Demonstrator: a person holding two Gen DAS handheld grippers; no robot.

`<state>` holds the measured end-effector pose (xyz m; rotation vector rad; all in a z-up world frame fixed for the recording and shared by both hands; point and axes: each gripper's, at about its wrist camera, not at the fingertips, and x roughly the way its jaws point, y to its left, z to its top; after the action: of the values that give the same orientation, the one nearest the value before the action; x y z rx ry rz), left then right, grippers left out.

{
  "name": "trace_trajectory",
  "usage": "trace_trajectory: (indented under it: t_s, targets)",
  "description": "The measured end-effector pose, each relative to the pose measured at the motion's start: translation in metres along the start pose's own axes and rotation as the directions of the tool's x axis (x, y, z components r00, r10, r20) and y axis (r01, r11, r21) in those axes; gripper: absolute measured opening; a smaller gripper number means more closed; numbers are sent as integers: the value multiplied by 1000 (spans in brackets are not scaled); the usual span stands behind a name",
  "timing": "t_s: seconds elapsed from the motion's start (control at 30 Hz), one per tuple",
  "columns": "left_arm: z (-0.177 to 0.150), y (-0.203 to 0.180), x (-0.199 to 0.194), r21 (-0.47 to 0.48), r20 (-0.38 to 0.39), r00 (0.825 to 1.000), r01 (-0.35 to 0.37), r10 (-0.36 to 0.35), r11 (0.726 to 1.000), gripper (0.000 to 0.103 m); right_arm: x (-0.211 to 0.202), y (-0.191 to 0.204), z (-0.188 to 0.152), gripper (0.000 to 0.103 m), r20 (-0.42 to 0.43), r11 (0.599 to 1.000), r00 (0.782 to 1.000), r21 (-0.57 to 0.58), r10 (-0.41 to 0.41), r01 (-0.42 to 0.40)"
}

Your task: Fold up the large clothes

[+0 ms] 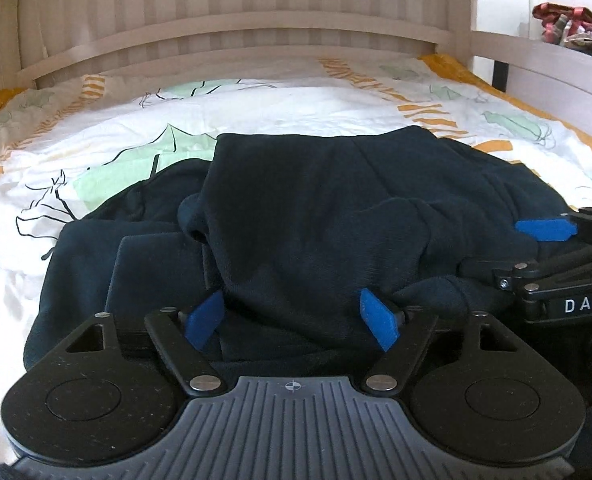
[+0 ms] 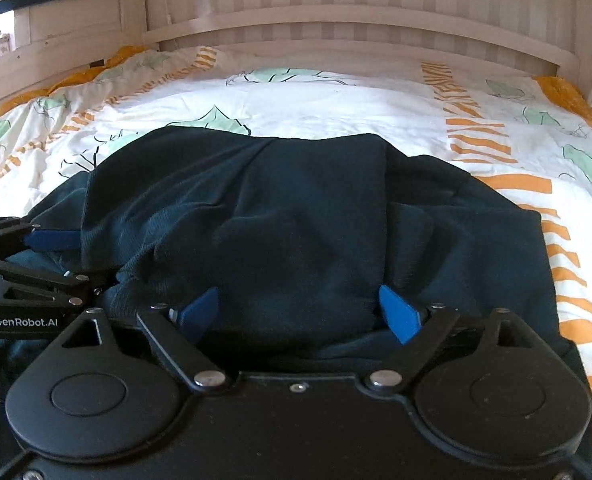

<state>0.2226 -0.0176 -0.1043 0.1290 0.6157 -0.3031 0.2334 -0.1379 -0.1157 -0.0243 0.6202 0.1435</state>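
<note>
A dark navy garment (image 1: 304, 216) lies partly folded on the bed, also in the right wrist view (image 2: 296, 216). My left gripper (image 1: 291, 320) is open, its blue pads (image 1: 205, 318) spread wide with the garment's near edge lying between them. My right gripper (image 2: 300, 314) is open too, blue fingertips (image 2: 400, 314) apart over the garment's near edge. The right gripper shows at the right of the left wrist view (image 1: 544, 230); the left gripper shows at the left of the right wrist view (image 2: 51, 240). Both are side by side, close together.
The bed has a white duvet (image 1: 255, 108) with green and orange print. A slatted wooden headboard (image 1: 235, 40) stands behind. A wooden side rail (image 1: 536, 60) runs on the right, with colourful items (image 1: 568, 24) beyond it.
</note>
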Motion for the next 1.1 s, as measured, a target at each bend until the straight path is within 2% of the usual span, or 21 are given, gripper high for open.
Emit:
trace_trajectory:
  t_s: [0.27,0.47,0.53,0.6,0.83,0.87,1.1]
  targets:
    - [2,1,-1,5,-9,1000,-4,4,1000,76,2,-1,0,91,2,1000,1000,6,7,-7]
    - [10,6,-21,-47,-41,999,10,-12,999,78,-7,-6,7,102,-28,998,998,37,56,-55]
    - [10,5,-38,-57,-42,999,30,-32,998,85,-22,-8,9,102,-30,996,998,74,57,-55]
    - [8,5,-55,-60,-54,997,44,-47,997,96,-43,-13,9,102,-2,989,996,120,85,-84]
    - [-7,20,-122,-89,-65,992,107,-112,990,99,-120,-24,-7,102,21,987,995,130,97,-99]
    - [-10,23,-130,-96,-68,991,112,-119,989,102,-130,-28,-11,102,18,985,995,138,100,-101]
    - [-33,43,-169,-157,-130,984,99,-120,983,103,-171,-52,-38,102,-75,964,993,257,96,-74]
